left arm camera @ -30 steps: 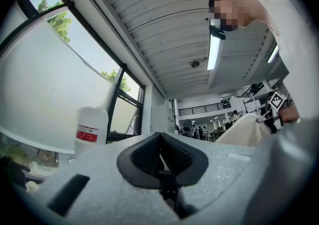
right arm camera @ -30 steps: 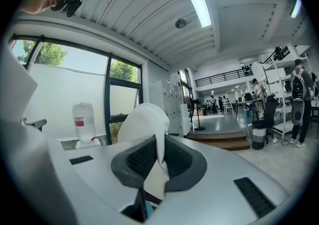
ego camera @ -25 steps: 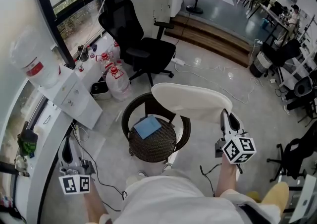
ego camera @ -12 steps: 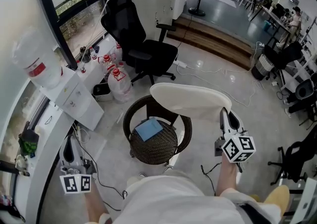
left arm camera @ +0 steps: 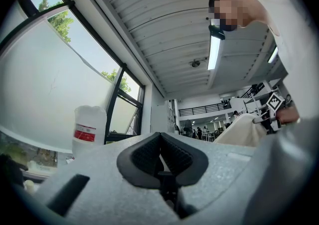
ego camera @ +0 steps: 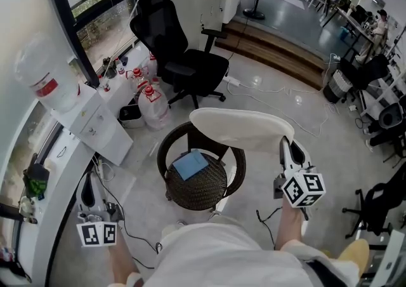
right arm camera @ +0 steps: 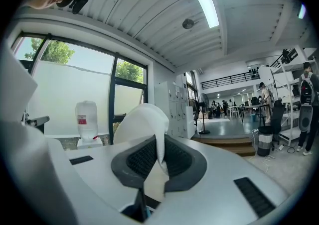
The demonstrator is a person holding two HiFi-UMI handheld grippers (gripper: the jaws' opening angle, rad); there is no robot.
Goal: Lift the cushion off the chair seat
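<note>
Right gripper (ego camera: 287, 147) clamps cushion (ego camera: 244, 128) edge; cushion runs left, raised over chair (ego camera: 202, 189). Left gripper (ego camera: 87, 185) clenched, empty, lower left.

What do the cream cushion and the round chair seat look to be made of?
Cushion: cream, matte, probably soft fabric over padding; its edge folds where the right gripper pinches it. Chair seat: dark brown wicker or rattan, judging by the visible basket-like weave.

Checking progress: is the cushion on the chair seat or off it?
Off. The right tool grips the cushion, held clear of the chair seat, whose wicker shows.
</note>
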